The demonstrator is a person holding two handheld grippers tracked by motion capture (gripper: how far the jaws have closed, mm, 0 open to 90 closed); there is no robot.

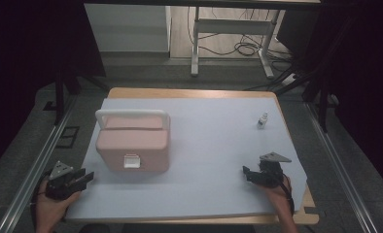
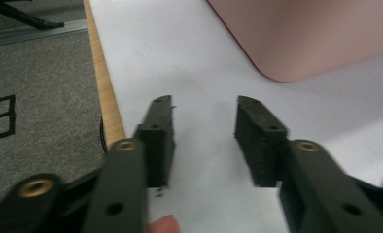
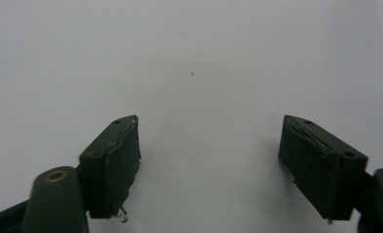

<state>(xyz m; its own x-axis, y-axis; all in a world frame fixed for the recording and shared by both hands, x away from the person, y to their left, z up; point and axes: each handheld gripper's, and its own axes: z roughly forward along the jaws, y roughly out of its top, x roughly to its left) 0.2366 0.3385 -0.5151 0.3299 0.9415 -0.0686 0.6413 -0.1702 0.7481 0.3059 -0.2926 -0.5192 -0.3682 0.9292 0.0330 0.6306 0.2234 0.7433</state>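
A pink storage box (image 1: 132, 144) with a white carrying handle (image 1: 131, 115) and a white front latch (image 1: 131, 160) stands on the left half of the table (image 1: 214, 145), which is covered by a pale sheet; its lid is down and the latch looks closed, so nothing appears to have been done to it yet. The left gripper (image 1: 85, 178) is held low at the near left corner of the table, near the box's front left corner but apart from it; in the left gripper view its jaws stand partly open with only the bare sheet between them, and the rounded pink corner of the box (image 2: 296, 39) shows ahead and to the right. The right gripper (image 1: 248, 174) rests near the front right of the table, well apart from the box, its jaws spread wide and empty over the plain sheet in the right gripper view. A small white bottle (image 1: 262, 120) stands alone toward the far right, well apart from both grippers. Judging by this layout, the work is at its very start: both hands are still in a ready pose, and reaching the box, releasing its latch or lifting it by the handle all remain to be done.
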